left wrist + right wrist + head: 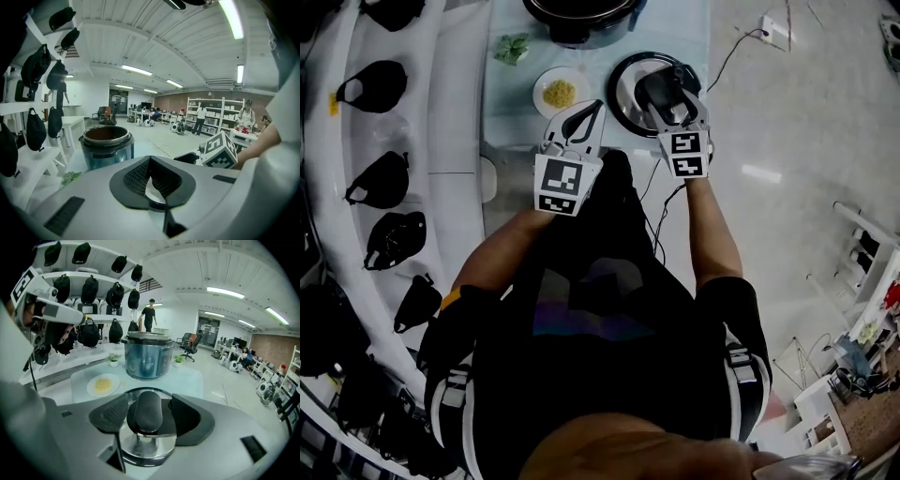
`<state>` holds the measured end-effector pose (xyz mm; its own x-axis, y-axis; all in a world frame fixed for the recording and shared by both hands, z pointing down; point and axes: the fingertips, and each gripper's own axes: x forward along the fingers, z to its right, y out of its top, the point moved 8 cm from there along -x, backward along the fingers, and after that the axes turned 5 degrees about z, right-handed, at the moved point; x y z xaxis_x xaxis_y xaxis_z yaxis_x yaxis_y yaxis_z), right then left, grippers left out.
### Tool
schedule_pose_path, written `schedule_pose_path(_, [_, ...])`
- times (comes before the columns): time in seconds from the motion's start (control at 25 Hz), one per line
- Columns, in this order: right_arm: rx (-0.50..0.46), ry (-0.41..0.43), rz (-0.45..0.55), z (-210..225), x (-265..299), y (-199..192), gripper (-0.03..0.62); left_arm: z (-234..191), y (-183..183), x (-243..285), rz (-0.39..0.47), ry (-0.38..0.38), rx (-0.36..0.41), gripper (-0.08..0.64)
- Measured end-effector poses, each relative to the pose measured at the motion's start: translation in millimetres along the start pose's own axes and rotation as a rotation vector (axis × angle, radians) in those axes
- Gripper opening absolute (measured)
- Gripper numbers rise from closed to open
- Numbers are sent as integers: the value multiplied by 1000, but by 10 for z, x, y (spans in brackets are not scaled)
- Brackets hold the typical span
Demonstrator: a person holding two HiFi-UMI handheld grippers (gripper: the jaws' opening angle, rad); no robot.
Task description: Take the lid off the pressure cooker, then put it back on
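Round steel-rimmed glass lid (pixel 623 94) lies flat on the pale blue mat (pixel 684 28), at 5 o'clock from the open blue-steel pressure cooker pot (pixel 581 19); we judge it parked for re-lifting; right gripper (pixel 149 416) jaws apart, closely bracketing its black knob handle (pixel 148 404); left gripper (pixel 151 180) jaws together, empty, at the lid's 9 o'clock.

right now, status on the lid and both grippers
Left gripper shut, empty. Right gripper open, straddling lid handle. Lid on table, cooker open. Plate beside lid, not in the way.
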<state>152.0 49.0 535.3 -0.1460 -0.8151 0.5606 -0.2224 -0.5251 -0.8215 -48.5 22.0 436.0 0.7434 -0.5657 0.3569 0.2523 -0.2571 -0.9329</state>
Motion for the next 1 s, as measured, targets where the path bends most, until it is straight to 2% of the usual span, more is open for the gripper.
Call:
schedule_pose_path(0.24, [90,-54,123,-310,-844,345,301,240,168,-446,63,-41,25,8])
schedule_pose_path(0.44, [142,-69,180,-692,-1438,458,250,437,176,-767,89,-72,43,8])
schedule_pose_path(0.64, [169,-47,218,-973,-1870,541,172,652,146,-1015,87,-102,21,8])
schedule_pose_path(0.8, [172,-28,253,-1036,-2135,583,140,811,176,-1189,97,-81,-2,8])
schedule_pose_path(1.0, [159,0,278,-968,-2357,566,130,1038,206,-1327,112,-33,-12,9])
